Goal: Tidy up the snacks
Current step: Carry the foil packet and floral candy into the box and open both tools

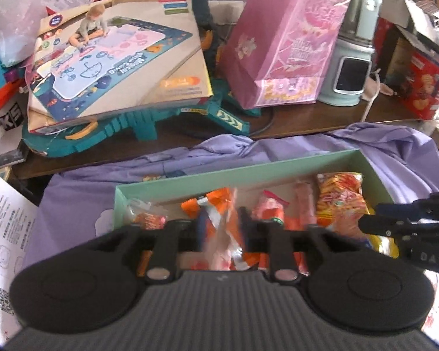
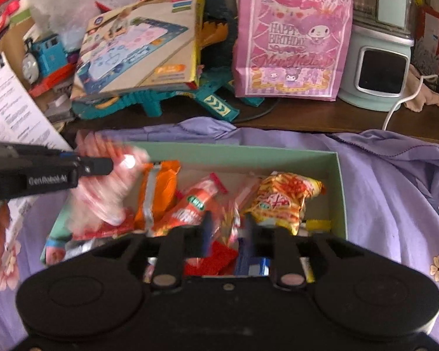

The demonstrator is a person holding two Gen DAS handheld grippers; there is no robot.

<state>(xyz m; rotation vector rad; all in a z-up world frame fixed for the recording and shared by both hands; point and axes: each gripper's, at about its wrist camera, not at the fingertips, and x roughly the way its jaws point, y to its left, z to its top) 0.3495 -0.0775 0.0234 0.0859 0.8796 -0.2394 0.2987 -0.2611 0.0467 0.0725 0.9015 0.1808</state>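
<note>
**Left claw** (image 1: pixel 223 216): jaws part open, pointing steeply down into the green box (image 1: pixel 234 172). A blurred packet (image 1: pixel 224 234), orange, white and silver, sits in the gap between the fingers. The pads do not appear to press on it. In the right-wrist view a pink smear (image 2: pixel 108 187) hangs at this claw's tip, too blurred to identify.

**Right claw** (image 2: pixel 228 218): jaws likewise part open over the same box, just beside the left claw. A clear packet (image 2: pixel 226 228) with red and orange print lies between the fingers. No clamping is visible.

**Snacks:** all lie inside the box, below and ahead of both claws.
- A yellow packet (image 2: pixel 281 201) lies ahead and to the right of the right claw, near the box's far right corner.
- A red packet (image 2: pixel 194 204) with a green label lies just ahead of the right claw's left finger.
- An orange packet (image 2: pixel 158 193) stands further left, between the two claws.

**Surroundings:**
- The box rests on a purple cloth (image 1: pixel 79 199) that spreads to both sides of the claws.
- Beyond the box, on the brown table (image 1: pixel 307 117), a toy box (image 1: pixel 117 58) lies tilted on a teal track (image 1: pixel 131 131), ahead and to the left.
- A pink bag (image 2: pixel 292 38) stands upright ahead of the right claw.
- A mint appliance (image 2: pixel 377 73) stands just right of the bag.
- A printed sheet (image 1: pixel 3 228) lies at the far left of the left claw.
</note>
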